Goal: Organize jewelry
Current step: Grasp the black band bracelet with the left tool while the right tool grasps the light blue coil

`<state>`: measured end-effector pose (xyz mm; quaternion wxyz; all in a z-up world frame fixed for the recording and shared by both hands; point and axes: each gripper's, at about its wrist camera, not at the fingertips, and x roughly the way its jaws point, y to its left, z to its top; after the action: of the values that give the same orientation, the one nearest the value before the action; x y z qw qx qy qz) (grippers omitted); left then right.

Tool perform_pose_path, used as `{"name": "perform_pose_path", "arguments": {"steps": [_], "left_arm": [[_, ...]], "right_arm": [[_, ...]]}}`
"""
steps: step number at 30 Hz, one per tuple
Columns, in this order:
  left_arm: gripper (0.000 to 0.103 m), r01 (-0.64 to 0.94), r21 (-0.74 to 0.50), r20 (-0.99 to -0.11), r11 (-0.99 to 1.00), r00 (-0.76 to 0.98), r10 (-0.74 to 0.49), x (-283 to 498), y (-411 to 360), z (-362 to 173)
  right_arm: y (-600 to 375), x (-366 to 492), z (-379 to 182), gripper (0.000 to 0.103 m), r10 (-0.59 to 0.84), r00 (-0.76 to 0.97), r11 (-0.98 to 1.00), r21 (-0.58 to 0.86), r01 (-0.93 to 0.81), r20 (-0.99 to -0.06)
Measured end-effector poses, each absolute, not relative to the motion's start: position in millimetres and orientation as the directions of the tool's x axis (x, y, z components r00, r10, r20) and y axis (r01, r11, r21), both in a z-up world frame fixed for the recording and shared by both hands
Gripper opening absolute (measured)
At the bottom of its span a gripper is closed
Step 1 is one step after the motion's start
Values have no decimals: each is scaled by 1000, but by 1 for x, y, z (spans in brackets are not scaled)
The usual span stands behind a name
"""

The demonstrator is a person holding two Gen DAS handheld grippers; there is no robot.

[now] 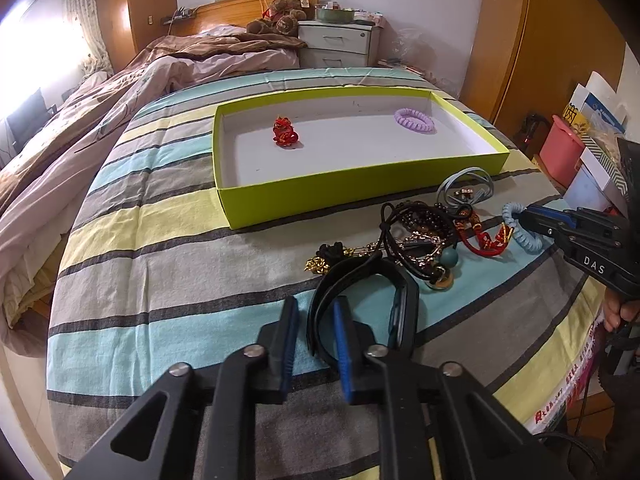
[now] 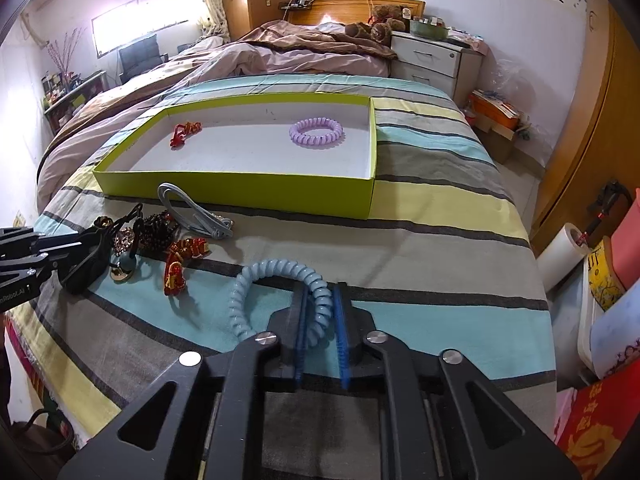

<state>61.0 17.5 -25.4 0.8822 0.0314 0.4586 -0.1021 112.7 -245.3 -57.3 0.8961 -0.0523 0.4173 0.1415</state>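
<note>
A lime-green tray point(image 1: 344, 192) point(image 2: 240, 194) lies on the striped bed and holds a red knot charm point(image 1: 285, 133) point(image 2: 185, 133) and a purple coil hair tie point(image 1: 415, 120) point(image 2: 316, 132). A pile of jewelry point(image 1: 424, 236) point(image 2: 152, 232) lies in front of the tray. My left gripper point(image 1: 317, 312) is open, its fingers astride one side of a black band point(image 1: 360, 280) point(image 2: 86, 268). My right gripper point(image 2: 320, 300) point(image 1: 524, 216) is closed on a light blue coil hair tie point(image 2: 276, 272) point(image 1: 520, 236) resting on the bed.
A red bracelet point(image 1: 486, 242) point(image 2: 176, 268), a grey strap point(image 1: 466, 188) point(image 2: 192, 212), dark beads point(image 1: 420, 216) and a gold chain point(image 1: 320, 264) lie in the pile. A rumpled duvet point(image 1: 120, 92) lies to the left. Boxes point(image 1: 580, 152) stand off the bed's right.
</note>
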Motion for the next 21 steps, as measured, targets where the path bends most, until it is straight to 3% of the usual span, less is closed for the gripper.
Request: {"name": "perform_pose_path", "arguments": {"steps": [21], "left_arm": [[10,251,-91,-800,964,558,-220,45,21,-12]], "right_arm": [[-254,102,-44,11,244,645,959,81,-272,-724]]}}
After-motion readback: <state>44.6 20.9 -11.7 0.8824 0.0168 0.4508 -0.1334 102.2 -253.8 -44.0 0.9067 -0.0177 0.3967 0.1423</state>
